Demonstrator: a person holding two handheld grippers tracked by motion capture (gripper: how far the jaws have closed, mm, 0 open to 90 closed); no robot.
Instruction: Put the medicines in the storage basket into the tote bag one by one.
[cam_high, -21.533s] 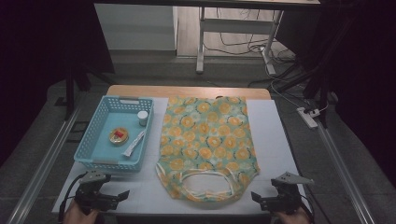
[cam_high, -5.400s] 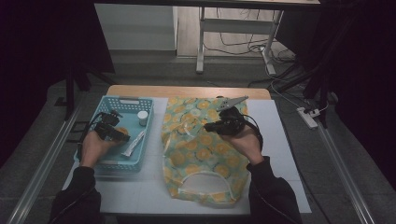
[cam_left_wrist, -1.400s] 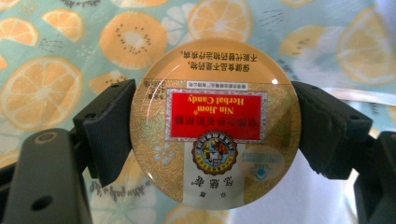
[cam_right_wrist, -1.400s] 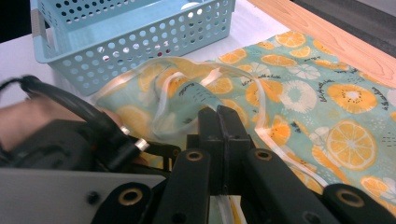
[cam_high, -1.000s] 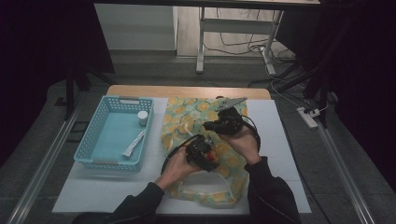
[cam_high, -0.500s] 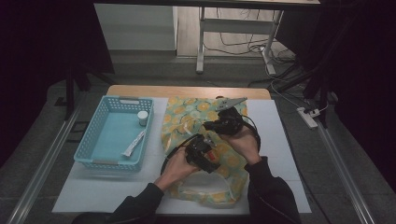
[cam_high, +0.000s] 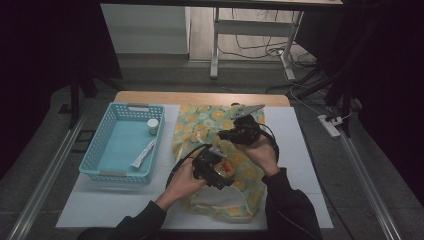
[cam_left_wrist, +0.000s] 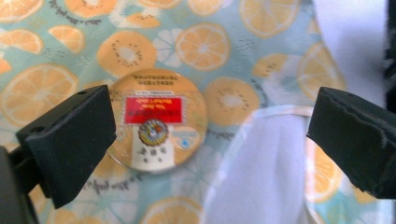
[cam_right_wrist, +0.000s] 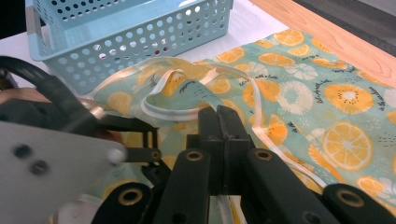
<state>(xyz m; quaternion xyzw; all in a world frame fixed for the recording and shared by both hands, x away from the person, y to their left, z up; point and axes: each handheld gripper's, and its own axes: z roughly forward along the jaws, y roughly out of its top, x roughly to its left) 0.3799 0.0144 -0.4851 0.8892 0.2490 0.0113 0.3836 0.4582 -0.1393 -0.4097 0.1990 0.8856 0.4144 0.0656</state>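
A cloth bag (cam_high: 196, 124) printed with orange slices lies on the white mat. A round tin (cam_high: 228, 170) with a red label rests on the bag's print (cam_left_wrist: 210, 42), beside the white lining of its mouth (cam_left_wrist: 271, 172). My left gripper (cam_high: 214, 168) hovers just over the tin (cam_left_wrist: 156, 119), open, one jaw on each side without touching it (cam_left_wrist: 210, 140). My right gripper (cam_high: 241, 131) is farther back over the bag (cam_right_wrist: 345, 93). It is shut (cam_right_wrist: 223, 126) on the bag's white strap (cam_right_wrist: 187, 112) and holds the strap lifted.
A light blue basket (cam_high: 100, 161) stands left of the bag, with a small white jar (cam_high: 152, 127) and a white tube (cam_high: 143, 153) inside. The basket (cam_right_wrist: 140, 46) also appears beyond the right gripper's jaws. White mat (cam_high: 295, 145) lies bare to the right.
My left gripper has come from the basket to the bag with the round tin and has let it go. Over the last second it barely moved. The right gripper keeps holding the strap.
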